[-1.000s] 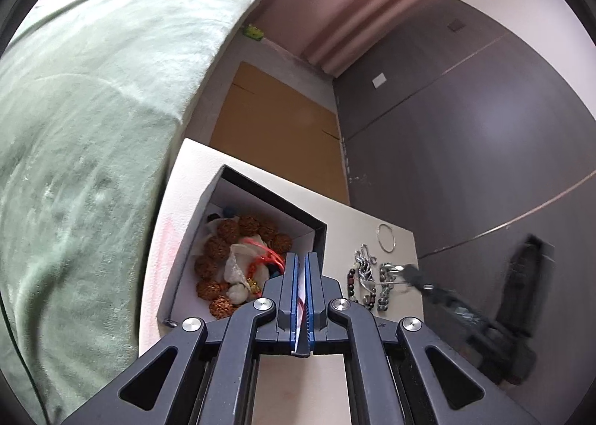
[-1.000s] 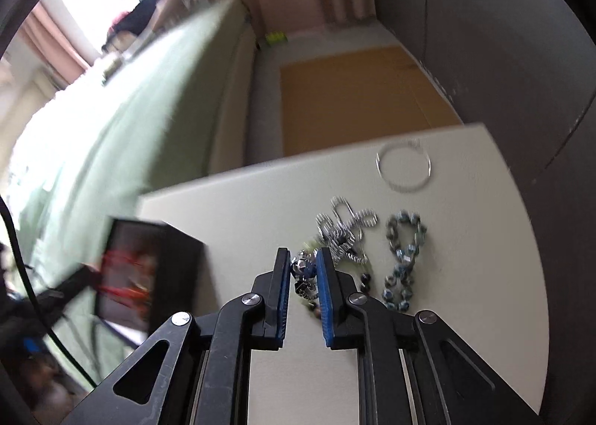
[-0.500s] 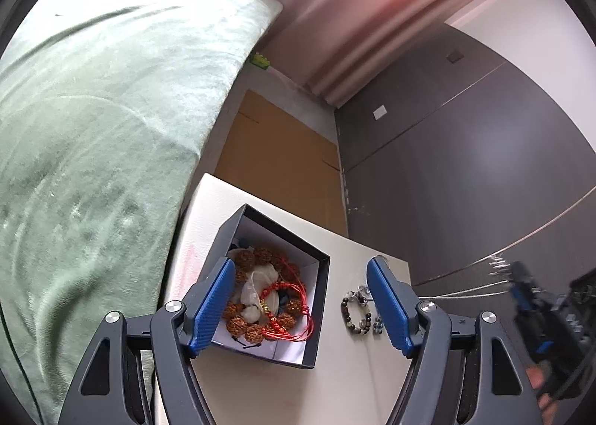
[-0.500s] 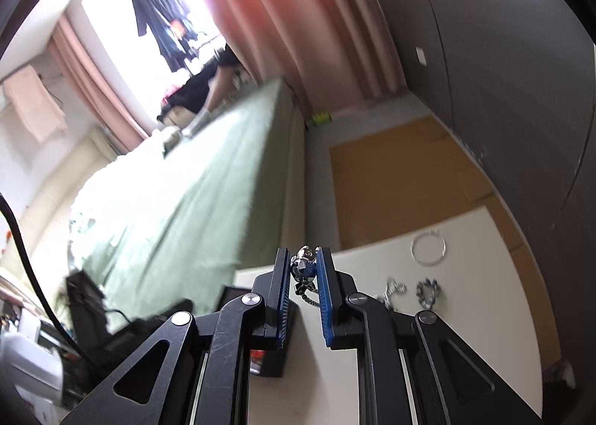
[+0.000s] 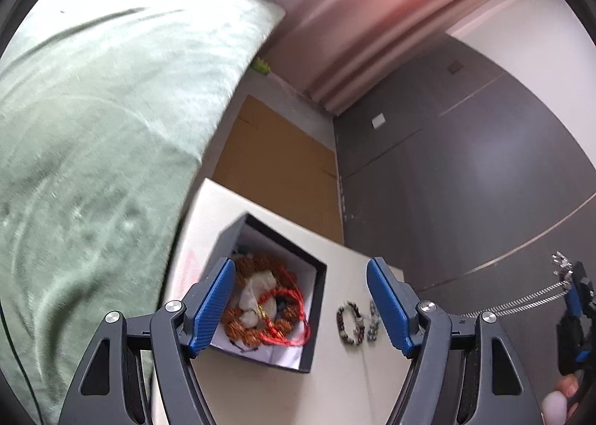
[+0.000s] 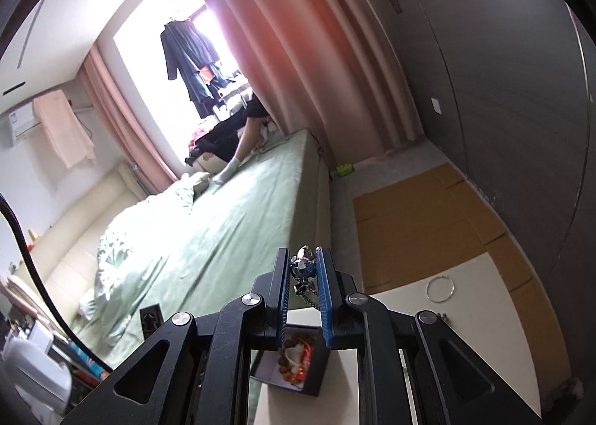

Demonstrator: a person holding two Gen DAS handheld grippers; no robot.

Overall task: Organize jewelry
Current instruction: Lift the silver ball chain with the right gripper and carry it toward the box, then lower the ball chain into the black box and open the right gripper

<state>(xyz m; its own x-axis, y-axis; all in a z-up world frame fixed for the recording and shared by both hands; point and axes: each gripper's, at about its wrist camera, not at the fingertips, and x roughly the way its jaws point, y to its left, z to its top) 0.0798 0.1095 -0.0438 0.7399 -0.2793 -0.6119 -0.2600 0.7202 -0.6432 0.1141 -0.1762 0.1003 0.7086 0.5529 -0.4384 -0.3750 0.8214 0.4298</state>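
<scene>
Necklace (image 6: 304,268) pinched (dangling) between right tongs (image 6: 303,257).

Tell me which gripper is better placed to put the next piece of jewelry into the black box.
The right gripper. Its fingers already pinch a silver chain above the black box. The left gripper is open and holds nothing.

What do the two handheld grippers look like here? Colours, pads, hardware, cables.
Both match. The left gripper has black angular plastic linkage arms with triangular cut-outs, round silver pivot screws, and two fingers faced with ribbed blue pads. The right gripper is the same build: black arms, silver screws, blue ribbed pads. A black cable curves along the left edge of the right wrist view. No markings legible; no sleeves visible.
</scene>
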